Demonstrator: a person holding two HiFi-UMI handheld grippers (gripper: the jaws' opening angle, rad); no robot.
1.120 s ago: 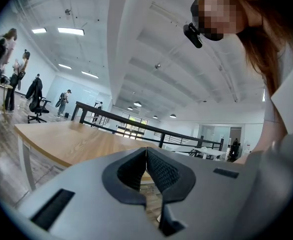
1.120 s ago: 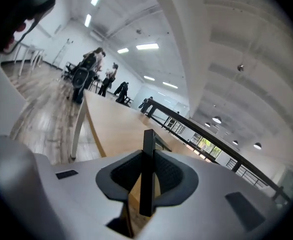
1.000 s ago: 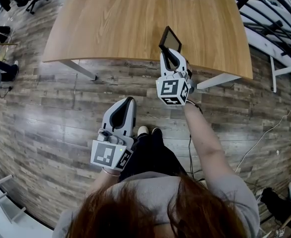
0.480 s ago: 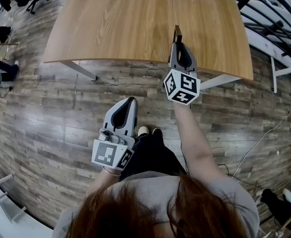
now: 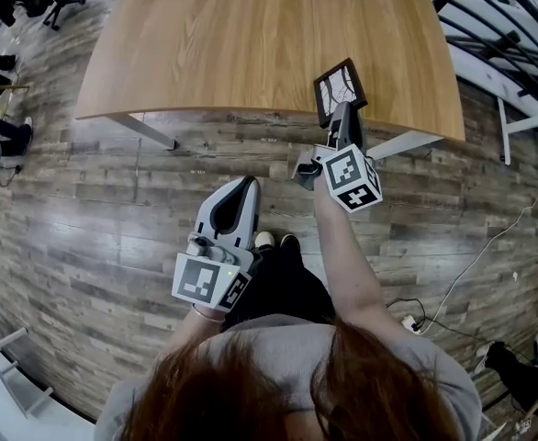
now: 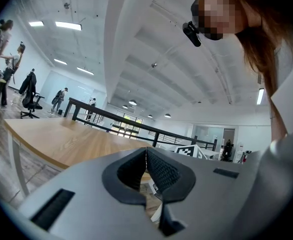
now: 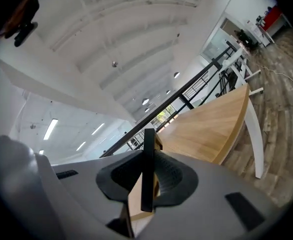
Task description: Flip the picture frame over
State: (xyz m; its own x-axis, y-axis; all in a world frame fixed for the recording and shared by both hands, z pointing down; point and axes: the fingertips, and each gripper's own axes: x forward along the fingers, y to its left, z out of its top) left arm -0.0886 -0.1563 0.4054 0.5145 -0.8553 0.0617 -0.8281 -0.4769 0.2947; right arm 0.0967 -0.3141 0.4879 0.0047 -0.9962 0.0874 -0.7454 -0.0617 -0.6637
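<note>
Wooden table [image 5: 251,35] edge just below, I am pinching the picture frame [image 5: 340,90] in my right gripper [image 5: 341,119], aiming to level it before lowering gently; my left gripper [image 5: 239,202] is idling pressed together.

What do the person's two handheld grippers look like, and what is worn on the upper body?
Both the left gripper and right gripper have pale grey tapered shells with black textured pads inside the jaws. Each carries a cube of black-and-white square markers. The person wears a grey top.
</note>
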